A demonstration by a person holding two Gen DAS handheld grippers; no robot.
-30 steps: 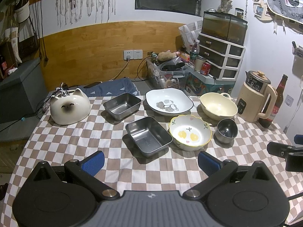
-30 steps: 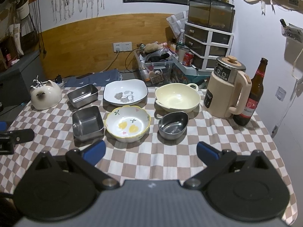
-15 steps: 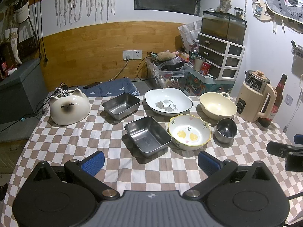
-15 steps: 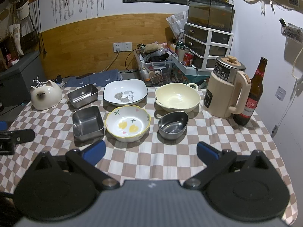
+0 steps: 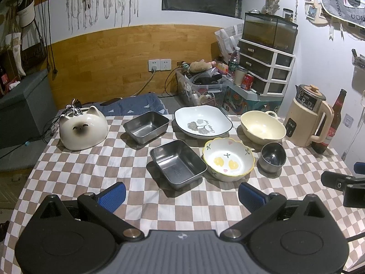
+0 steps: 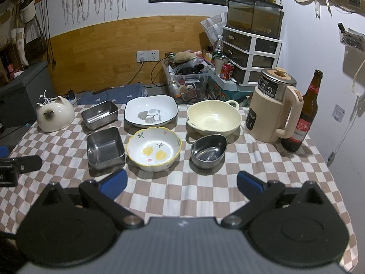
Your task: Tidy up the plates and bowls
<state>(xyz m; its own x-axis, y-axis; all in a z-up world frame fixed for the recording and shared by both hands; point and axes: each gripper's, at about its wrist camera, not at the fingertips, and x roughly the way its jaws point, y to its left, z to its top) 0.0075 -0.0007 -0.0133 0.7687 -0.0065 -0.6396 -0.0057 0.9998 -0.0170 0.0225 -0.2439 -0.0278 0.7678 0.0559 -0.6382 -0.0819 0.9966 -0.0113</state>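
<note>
On the checkered table (image 5: 91,173) stand two rows of dishes. At the back are a steel tray (image 5: 146,129), a white square plate (image 5: 203,123) and a cream bowl (image 5: 262,129). In front are a second steel tray (image 5: 178,161), a flowered bowl (image 5: 228,162) and a small steel bowl (image 5: 273,157). My left gripper (image 5: 182,195) is open and empty, just short of the near steel tray (image 6: 106,148). Also open and empty, my right gripper (image 6: 182,182) hovers before the flowered bowl (image 6: 154,150) and the small steel bowl (image 6: 208,150).
A cat-shaped ceramic holder (image 5: 83,129) sits at the table's back left. A cream electric kettle (image 6: 272,109) and a brown bottle (image 6: 301,116) stand at the right edge. Boxes and drawers (image 6: 251,50) lie behind the table.
Both views have shifted only slightly. No dish has moved and both grippers stay open.
</note>
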